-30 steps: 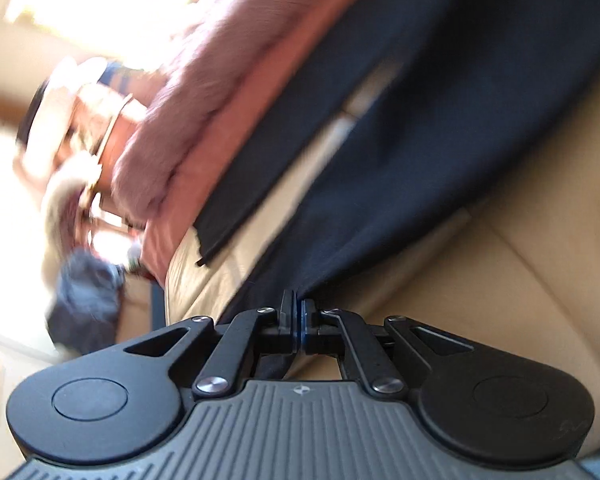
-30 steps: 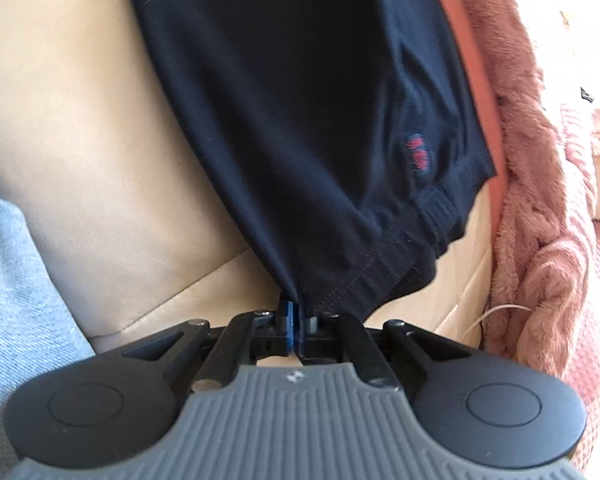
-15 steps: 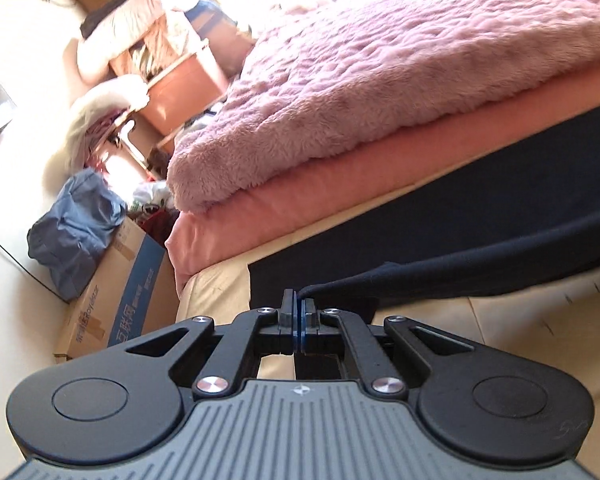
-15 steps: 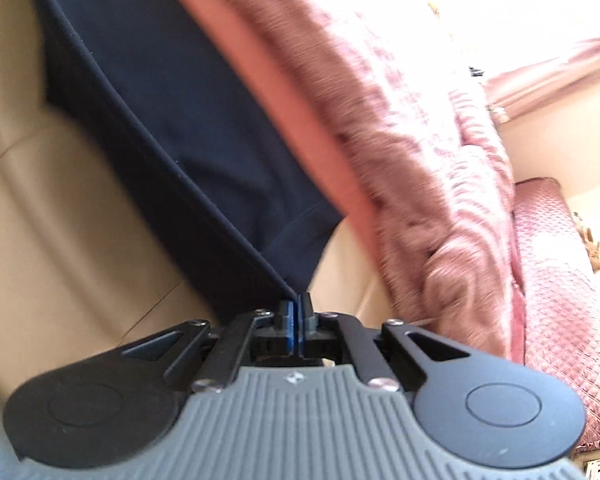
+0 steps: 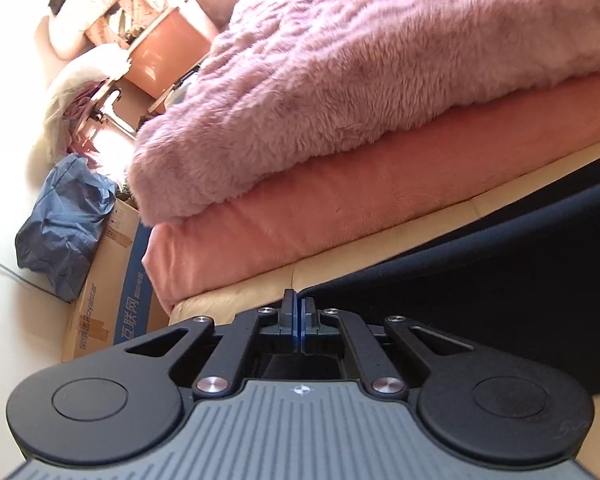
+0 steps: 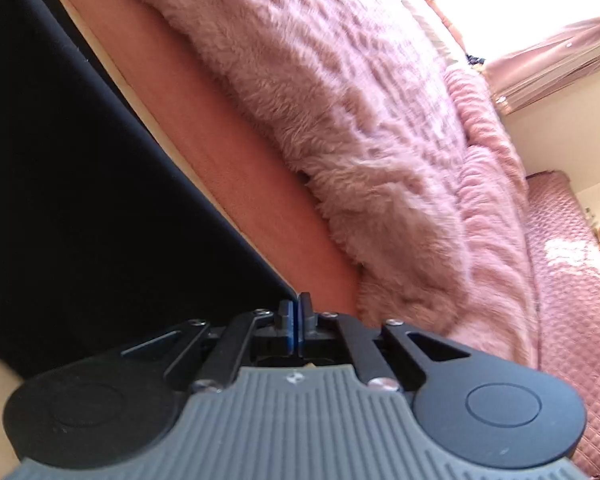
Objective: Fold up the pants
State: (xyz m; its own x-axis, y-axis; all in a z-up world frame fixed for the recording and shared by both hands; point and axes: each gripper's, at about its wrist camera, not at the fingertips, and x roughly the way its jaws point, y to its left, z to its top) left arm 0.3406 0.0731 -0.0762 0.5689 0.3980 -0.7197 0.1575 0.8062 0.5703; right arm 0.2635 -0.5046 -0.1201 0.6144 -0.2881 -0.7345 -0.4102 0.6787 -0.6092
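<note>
Carrying pants (image 5: 499, 264) edge far across bed; left gripper (image 5: 299, 309) and right gripper (image 6: 296, 312) both clamped on fabric. Next: lay flat, align edges.

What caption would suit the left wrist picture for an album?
Left gripper shut on dark pants, beside a fluffy pink blanket.

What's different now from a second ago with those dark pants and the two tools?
Both tools, left and right, have carried the dark pants across the tan surface toward the fluffy pink blanket, which now fills both views. Nothing was let go: each tool stays shut on the fabric's edge.
</note>
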